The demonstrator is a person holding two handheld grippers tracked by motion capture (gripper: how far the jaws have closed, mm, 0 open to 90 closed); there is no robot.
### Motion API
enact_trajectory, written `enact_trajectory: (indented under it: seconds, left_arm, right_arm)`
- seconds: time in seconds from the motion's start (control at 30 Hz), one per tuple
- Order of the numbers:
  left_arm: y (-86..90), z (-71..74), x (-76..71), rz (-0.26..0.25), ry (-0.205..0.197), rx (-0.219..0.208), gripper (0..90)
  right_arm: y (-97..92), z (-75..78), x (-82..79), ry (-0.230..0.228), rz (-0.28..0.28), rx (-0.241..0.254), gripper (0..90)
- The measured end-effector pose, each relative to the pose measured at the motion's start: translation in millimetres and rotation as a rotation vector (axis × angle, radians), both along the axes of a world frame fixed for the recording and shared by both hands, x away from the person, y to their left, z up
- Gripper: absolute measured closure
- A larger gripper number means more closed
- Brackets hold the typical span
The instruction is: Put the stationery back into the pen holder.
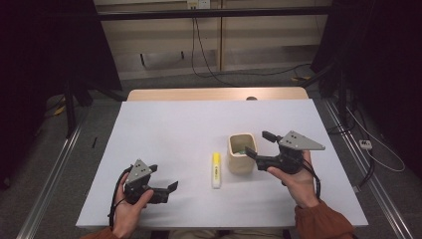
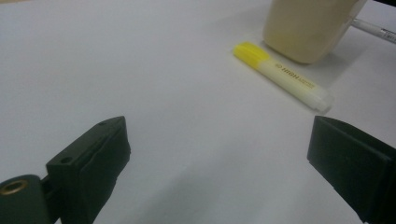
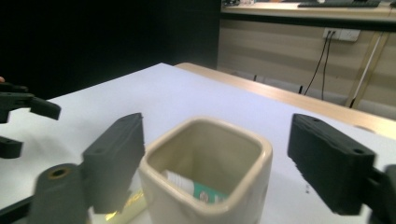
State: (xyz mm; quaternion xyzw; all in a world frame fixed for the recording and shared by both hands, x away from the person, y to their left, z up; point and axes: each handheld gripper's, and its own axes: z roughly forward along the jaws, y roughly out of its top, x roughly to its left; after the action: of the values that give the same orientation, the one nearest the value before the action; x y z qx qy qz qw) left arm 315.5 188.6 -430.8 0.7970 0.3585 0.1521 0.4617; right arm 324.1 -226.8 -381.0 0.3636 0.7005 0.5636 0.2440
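A dim room with dark curtains on both sides and a pale wall with cables behind surrounds the white worktop [image 1: 164, 129] in front of me. My right gripper [image 1: 259, 144] hangs just beside a cream square pen cup [image 1: 241, 152], level with its rim, with the jaws spread wide and nothing pressed between them. In the right gripper view the cup [image 3: 205, 186] stands right in front of that gripper, its mouth between the two jaw tips and a little below them, and a marker with a green and white barrel [image 3: 196, 187] lies inside at the bottom. My left gripper [image 1: 163, 180] sits low over the near part of the worktop, well apart from the cup, its jaws also standing wide and empty. Ahead of it and off to its right, a yellow highlighter [image 2: 282, 77] lies flat on the worktop, its yellow cap end pointing away from me, just beside the cup's base [image 2: 308, 28]. In the high view the highlighter [image 1: 216, 170] rests between my two grippers, nearer the right one.
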Motion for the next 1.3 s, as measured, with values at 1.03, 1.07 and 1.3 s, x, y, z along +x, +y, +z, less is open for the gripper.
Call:
enact_trajectory:
  seconds: [1.03, 1.07, 1.3]
  left_arm:
    - [-7.4, 6.8, -0.5, -0.015, -0.030, -0.032, 8.1]
    - [-10.1, 8.2, -1.7, -0.020, -0.029, -0.035, 8.2]
    - [-23.3, 11.7, -9.4, -0.106, -0.013, -0.058, 8.5]
  right_arm:
    - [-50.8, -47.8, -64.6, 0.075, -0.102, -0.083, 6.6]
    - [-51.2, -48.3, -65.8, 0.074, -0.103, -0.081, 6.6]
    - [-51.5, -53.7, -70.2, 0.090, -0.104, -0.071, 6.9]
